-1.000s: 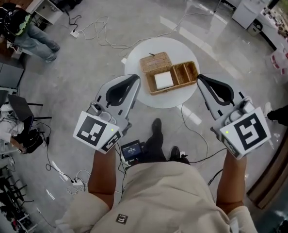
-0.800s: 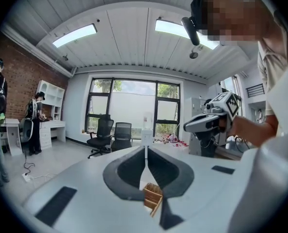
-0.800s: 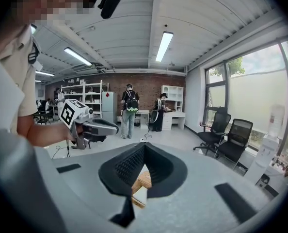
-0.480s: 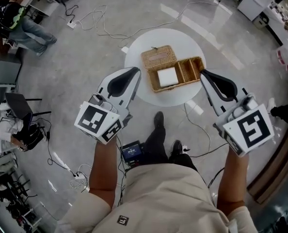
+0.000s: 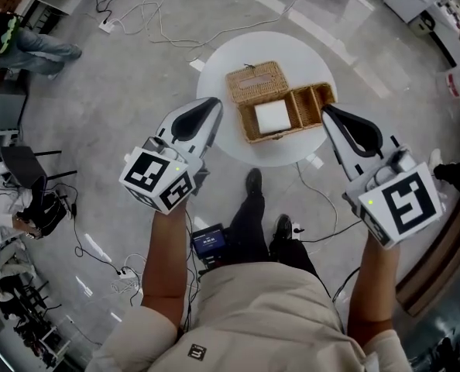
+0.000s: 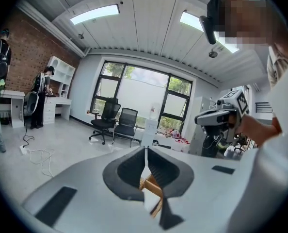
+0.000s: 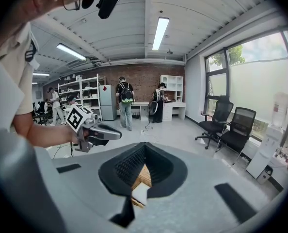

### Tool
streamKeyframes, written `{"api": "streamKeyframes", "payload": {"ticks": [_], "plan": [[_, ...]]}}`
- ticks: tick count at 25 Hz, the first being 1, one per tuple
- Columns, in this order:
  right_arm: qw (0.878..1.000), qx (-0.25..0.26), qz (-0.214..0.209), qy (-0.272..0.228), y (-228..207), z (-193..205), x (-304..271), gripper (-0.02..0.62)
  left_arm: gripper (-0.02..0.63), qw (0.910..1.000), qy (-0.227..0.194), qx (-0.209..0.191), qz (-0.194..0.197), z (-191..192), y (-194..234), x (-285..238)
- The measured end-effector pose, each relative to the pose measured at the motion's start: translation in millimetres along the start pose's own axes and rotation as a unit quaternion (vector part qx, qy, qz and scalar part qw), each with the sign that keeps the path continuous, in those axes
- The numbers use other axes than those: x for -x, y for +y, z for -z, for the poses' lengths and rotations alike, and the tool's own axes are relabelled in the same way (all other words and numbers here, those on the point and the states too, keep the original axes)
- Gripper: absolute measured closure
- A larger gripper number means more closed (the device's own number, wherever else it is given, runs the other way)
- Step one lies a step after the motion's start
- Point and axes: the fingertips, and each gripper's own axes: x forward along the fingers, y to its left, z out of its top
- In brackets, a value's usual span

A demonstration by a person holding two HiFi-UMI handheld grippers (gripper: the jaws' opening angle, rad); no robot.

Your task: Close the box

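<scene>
Evidently unstarted. Head view: the wicker box point(image 5: 309, 105) sits open on the round white worktop point(image 5: 214, 76), its lid point(image 5: 257, 82) folded back. The left gripper point(image 5: 214, 104) and right gripper point(image 5: 327, 111) flank it.

Left gripper view: jaws together, empty, aimed over the box.

Right gripper view: likewise closed on nothing, probably readied for nudging the lid over.

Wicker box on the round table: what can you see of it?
The wicker box is tan, seemingly woven cane, rectangular, standing open on the white round table. Its lid lies folded back flat beside it. Inside, a large compartment holds a white square pad; two narrow compartments look empty. Only the table touches it.
</scene>
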Motion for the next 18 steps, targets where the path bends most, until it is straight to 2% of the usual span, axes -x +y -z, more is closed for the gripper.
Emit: {"api": "streamKeyframes", "payload": {"ticks": [6, 18], "plan": [[1.0, -0.017, 0.004, 0.02, -14, 17, -20, 0.601, 0.588, 0.9995, 0.02, 0.026, 0.005, 27, 20, -24], [0.999, -0.024, -0.009, 0.023, -27, 42, -56, 0.601, 0.588, 0.9974, 0.043, 0.057, 0.01, 69, 52, -57]]}}
